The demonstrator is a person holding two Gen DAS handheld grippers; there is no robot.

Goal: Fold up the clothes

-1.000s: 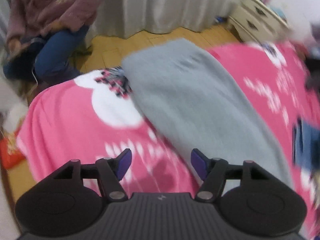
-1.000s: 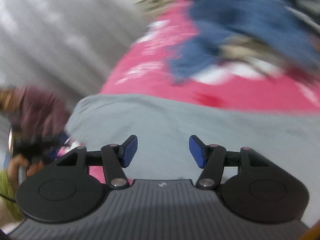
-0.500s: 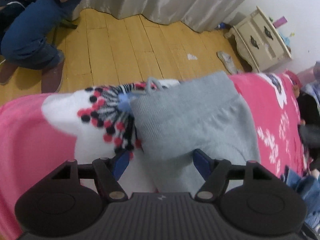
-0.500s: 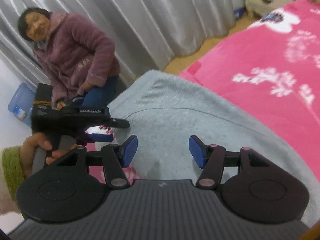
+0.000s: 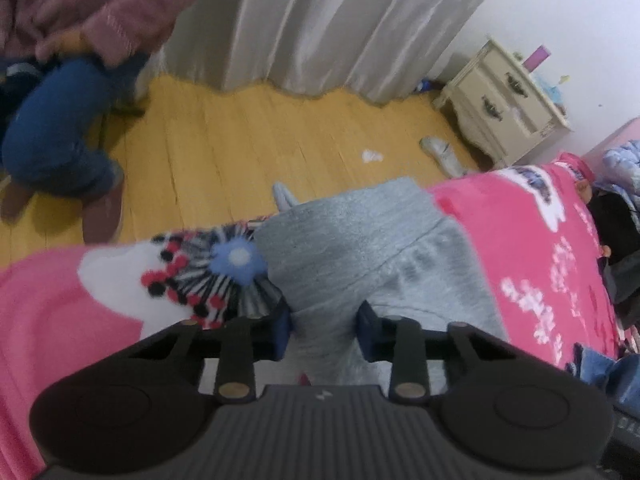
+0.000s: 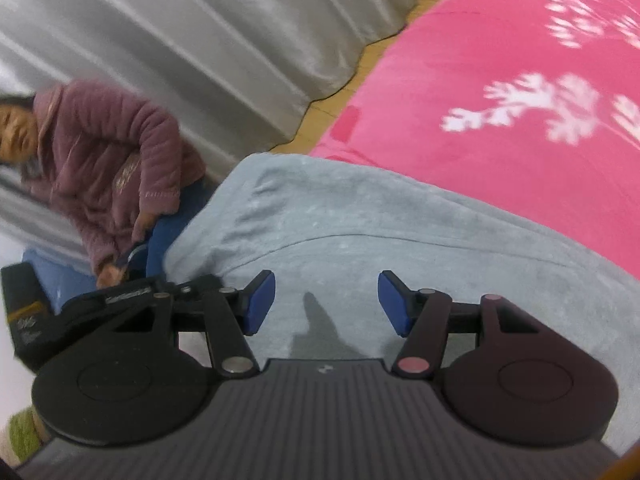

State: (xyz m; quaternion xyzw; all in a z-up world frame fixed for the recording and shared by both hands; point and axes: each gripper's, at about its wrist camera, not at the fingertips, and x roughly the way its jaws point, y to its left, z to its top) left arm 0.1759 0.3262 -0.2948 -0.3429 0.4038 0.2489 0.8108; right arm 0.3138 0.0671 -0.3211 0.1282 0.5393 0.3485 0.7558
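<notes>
1. A pink bed cover [image 5: 532, 240] is spread over the bed, and the grey garment [image 5: 360, 248] is laid on it — its ribbed band at the edge toward the wooden floor [image 5: 248, 136].
2. The garment's long axis is seen running away from that edge, back under both tools.
3. The band end is judged nearer the left gripper [image 5: 323, 330]; the right gripper [image 6: 327, 304] is placed further along the body.
4. The left jaws are closing, with a raised fold of grey cloth between them; contact with the pads looks likely.
5. The right jaws are held partly open — nothing is gripped, and only flat cloth lies below.
</notes>
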